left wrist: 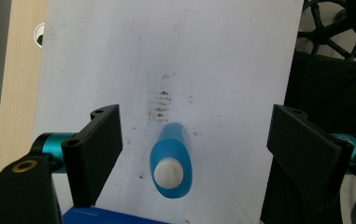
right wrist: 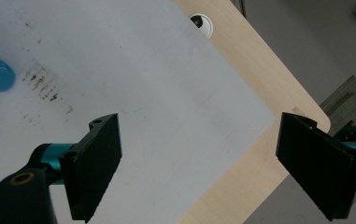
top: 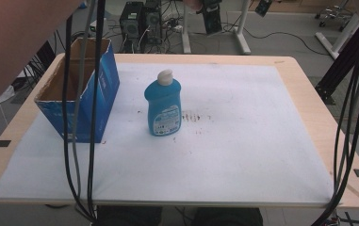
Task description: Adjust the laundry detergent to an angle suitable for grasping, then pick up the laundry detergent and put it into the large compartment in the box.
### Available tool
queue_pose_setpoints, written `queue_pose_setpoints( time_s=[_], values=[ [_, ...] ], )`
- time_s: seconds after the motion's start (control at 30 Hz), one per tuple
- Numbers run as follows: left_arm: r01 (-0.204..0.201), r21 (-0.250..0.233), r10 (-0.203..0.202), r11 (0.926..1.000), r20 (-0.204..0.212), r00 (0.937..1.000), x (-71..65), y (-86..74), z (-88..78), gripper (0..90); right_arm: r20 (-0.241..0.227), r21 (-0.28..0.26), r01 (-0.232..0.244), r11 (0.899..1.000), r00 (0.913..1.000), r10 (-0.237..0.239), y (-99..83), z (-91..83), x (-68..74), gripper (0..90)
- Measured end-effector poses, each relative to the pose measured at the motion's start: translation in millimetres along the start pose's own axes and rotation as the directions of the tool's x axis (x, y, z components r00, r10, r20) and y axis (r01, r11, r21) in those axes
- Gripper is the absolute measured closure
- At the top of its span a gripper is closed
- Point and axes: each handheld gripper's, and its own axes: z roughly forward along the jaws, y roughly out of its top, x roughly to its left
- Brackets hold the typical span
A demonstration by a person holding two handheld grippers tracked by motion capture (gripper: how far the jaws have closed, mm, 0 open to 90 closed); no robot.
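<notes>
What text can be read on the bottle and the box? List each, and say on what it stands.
No text can be read.
Blue bottle: its front label carries print, too small and blurred to read.
Blue cardboard box: pale markings on its side, too blurred to read.
White mat: brown smudges, not writing.

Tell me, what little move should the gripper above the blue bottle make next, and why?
Probably lower the left gripper straight down. Its jaws stand wide open with nothing between the pads, high above the upright blue plastic bottle with the white cap, which shows between them on the white mat. The open blue cardboard box stands close beside it, so go gently.
</notes>
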Motion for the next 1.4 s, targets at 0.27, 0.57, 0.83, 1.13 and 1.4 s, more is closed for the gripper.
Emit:
queue_pose_setpoints(
  time_s=[0.27,0.57,0.83,1.13,1.4],
  values=[
    [0.001,-0.002,-0.001,1.0000,0.003,1.0000,-1.1,-0.6,-1.2,18.3,-0.005,-0.001,-0.004,1.000,1.0000,0.004,-1.8,-1.3,-1.4,13.6],
    [0.006,0.000,-0.006,1.0000,0.002,1.0000,1.1,-2.8,-1.4,18.3,-0.013,0.003,-0.004,1.000,0.9999,0.004,-0.8,2.0,-2.9,13.7],
    [0.002,0.003,-0.002,1.0000,0.008,1.0000,2.4,-2.7,-0.4,18.4,-0.015,0.001,0.005,1.000,0.9999,-0.005,1.7,3.2,-1.2,13.7],
    [0.007,0.005,-0.007,1.0000,0.009,0.9999,4.4,-4.1,-0.3,18.3,-0.019,-0.003,0.001,1.000,0.9998,-0.001,0.4,3.5,-4.1,13.7],
    [0.012,0.009,-0.012,0.9999,0.009,0.9999,5.2,-6.0,-0.7,18.4,-0.024,-0.001,0.004,1.000,0.9997,-0.004,1.2,4.3,-4.2,13.7]
  ],
)
